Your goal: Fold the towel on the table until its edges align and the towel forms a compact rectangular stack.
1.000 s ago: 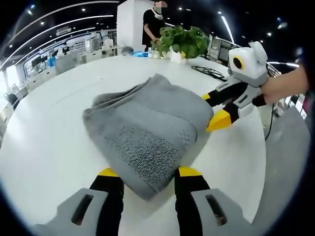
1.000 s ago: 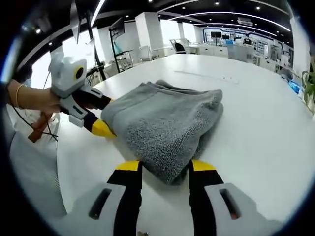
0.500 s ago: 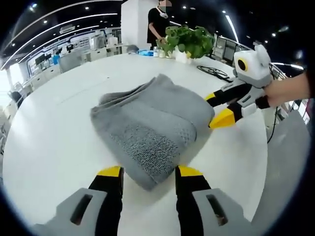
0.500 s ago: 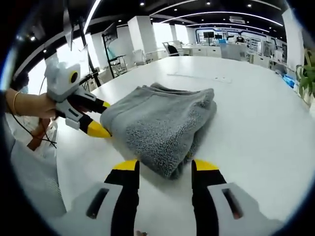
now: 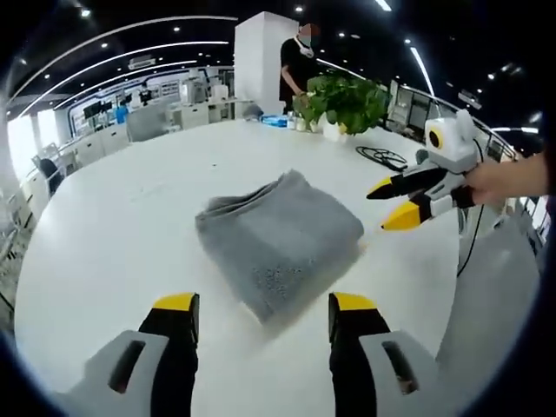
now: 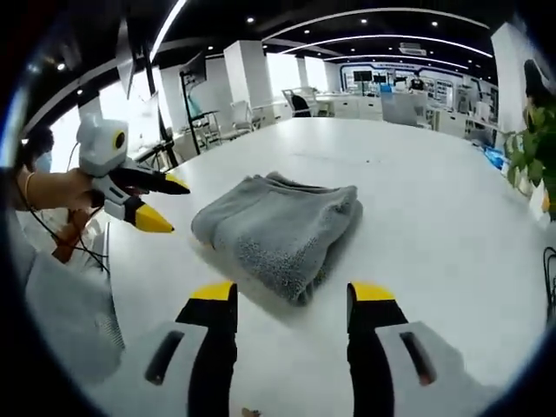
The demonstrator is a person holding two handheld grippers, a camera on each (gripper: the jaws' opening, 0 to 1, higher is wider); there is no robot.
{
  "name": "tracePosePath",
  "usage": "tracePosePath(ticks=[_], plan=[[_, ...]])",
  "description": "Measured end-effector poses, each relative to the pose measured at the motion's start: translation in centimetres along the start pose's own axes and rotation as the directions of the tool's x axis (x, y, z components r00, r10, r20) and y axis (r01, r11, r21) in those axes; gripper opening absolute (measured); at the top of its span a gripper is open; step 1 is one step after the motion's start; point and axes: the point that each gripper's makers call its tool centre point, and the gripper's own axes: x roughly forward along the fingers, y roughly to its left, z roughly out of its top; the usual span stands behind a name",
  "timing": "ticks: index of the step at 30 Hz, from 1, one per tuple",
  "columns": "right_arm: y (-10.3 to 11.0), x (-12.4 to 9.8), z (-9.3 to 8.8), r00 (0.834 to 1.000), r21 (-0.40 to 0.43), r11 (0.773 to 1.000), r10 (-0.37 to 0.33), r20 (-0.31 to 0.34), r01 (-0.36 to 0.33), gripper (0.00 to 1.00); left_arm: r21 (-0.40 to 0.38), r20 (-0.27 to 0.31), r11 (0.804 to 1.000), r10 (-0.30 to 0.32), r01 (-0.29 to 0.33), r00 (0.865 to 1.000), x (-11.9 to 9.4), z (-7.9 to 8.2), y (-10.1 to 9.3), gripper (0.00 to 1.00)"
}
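Both grippers have drawn back from the towel since the earlier frames, so that the cloth now lies free with bare table between it and every jaw tip. Going left to right in the left gripper view, the white table [image 5: 95, 226] spreads wide, then the left gripper [image 5: 261, 306] rises from the bottom edge with its two yellow-tipped jaws spread apart and holding nothing; just beyond them, near the middle, the grey towel [image 5: 278, 243] rests as a folded, roughly rectangular stack, its layered edges showing along the far left side. Behind it stand a potted plant [image 5: 344, 91] and a person [image 5: 300, 61] in dark clothes beside a white pillar. At the right, the right gripper [image 5: 390, 201] hangs beside the towel but apart from it, jaws parted, held by a hand [image 5: 499, 181]. In the right gripper view, the left gripper [image 6: 165, 203] comes in from the left, gripped by a hand [image 6: 52, 187] with a bracelet on its wrist, jaws open and clear of the cloth; the towel [image 6: 278, 226] lies in the centre, and the right gripper [image 6: 292, 294] stands below it with both jaws wide and empty.
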Motion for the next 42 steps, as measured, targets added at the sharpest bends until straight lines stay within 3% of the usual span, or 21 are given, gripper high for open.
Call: tracePosePath(ticks=[9,19,23,26,29,42], plan=[[0.6,-4.0,1.3,0.997,0.021,1.0,-0.018,0.073,0.017,0.54,-0.004,0.111,0.999,0.041,-0.041,0.993,-4.3,2.3,0.0,0.69],[3.2,-7.5,1.5,0.993,0.023,0.999,-0.033,0.116,0.03,0.58,-0.034,0.165,0.998,0.059,-0.054,0.985,-8.0,1.7,-1.1,0.8],[4.0,-8.4,1.4,0.99,0.037,0.999,-0.035,0.138,0.03,0.59,-0.034,0.171,0.998,0.055,-0.05,0.984,-8.7,1.3,-1.7,0.87],[4.4,-8.7,1.1,0.99,0.04,0.999,-0.037,0.139,0.031,0.59,-0.024,0.221,0.999,0.038,-0.034,0.975,-9.0,1.6,-2.3,0.93],[4.6,-8.9,0.5,0.991,0.039,0.999,-0.039,0.13,0.035,0.6,-0.034,0.227,0.999,0.022,-0.015,0.974,-9.2,1.4,-3.0,0.98],[6.0,-10.0,-1.2,0.992,0.073,0.997,-0.032,0.123,0.023,0.62,-0.043,0.207,0.999,0.028,-0.019,0.978,-9.5,0.7,-4.2,0.99]])
